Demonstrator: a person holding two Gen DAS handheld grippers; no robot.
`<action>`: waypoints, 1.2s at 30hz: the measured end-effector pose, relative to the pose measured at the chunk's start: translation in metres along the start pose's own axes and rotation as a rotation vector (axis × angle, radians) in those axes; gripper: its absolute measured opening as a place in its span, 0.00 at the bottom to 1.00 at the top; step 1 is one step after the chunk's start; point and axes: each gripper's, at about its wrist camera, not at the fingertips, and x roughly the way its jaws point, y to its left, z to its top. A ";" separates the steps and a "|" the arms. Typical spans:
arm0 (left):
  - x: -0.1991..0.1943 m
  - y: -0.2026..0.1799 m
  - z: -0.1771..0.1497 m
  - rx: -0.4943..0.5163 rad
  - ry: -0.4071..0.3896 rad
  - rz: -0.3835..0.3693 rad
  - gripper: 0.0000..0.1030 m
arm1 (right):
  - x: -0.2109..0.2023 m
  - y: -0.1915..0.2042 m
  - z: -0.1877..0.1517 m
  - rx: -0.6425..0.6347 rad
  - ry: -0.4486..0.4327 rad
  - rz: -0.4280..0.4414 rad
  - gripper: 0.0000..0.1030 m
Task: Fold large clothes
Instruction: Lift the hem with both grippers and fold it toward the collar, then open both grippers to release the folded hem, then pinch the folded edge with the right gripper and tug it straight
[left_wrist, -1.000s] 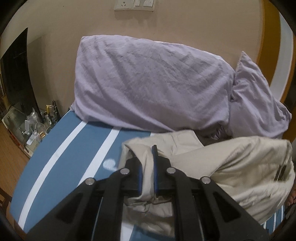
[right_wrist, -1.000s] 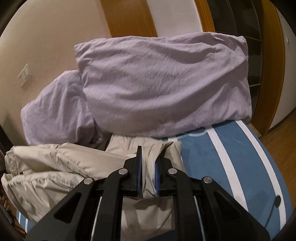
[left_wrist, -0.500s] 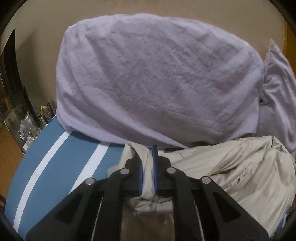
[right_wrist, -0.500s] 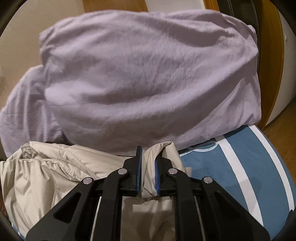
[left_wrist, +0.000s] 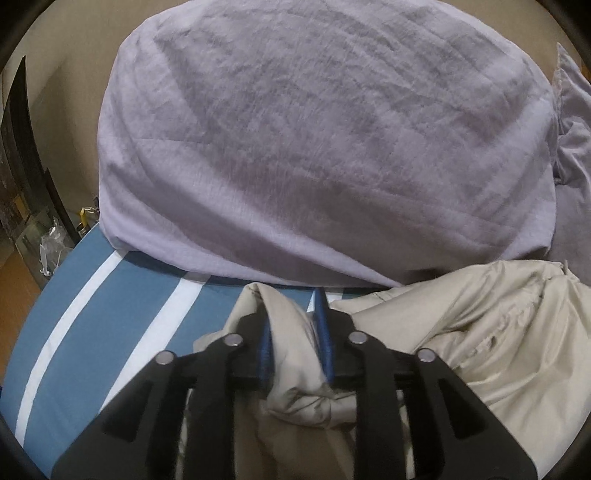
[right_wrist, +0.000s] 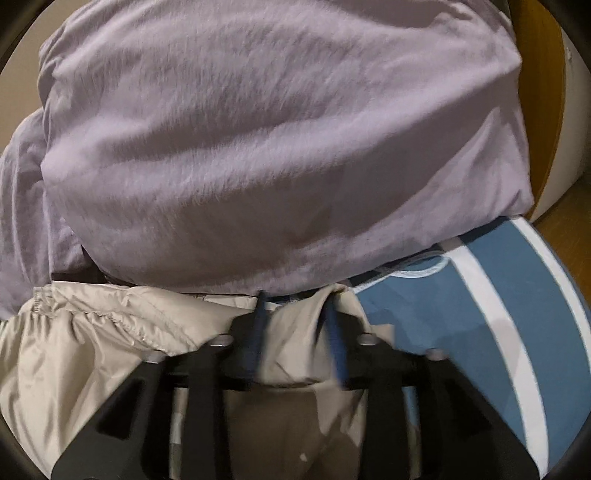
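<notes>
The left gripper (left_wrist: 293, 334) is seen with a bunched fold of the beige garment (left_wrist: 491, 332) between its blue pads, the jaws having parted slightly around the cloth. The right gripper (right_wrist: 295, 332) is likewise set around a fold of the beige garment (right_wrist: 92, 343), its jaws a little apart and blurred; whether the cloth is clamped firmly cannot be told in either view. The garment is spread on the blue bedsheet with white stripes (left_wrist: 110, 306), toward 3 o'clock in the left view and toward 9 o'clock in the right view. A large lilac pillow (left_wrist: 325, 147) is found at 12 o'clock, just beyond the garment's far edge. The same pillow (right_wrist: 277, 147) fills the upper half of the right view.
</notes>
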 end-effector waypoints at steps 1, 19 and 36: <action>-0.004 0.001 0.000 0.001 -0.003 0.004 0.41 | -0.009 -0.001 0.001 -0.001 -0.019 -0.018 0.76; -0.094 -0.057 -0.032 0.150 -0.039 -0.173 0.80 | -0.055 0.131 -0.054 -0.370 0.116 0.078 0.45; -0.054 -0.094 -0.047 0.245 -0.102 -0.102 0.85 | -0.018 0.135 -0.043 -0.298 0.037 0.034 0.08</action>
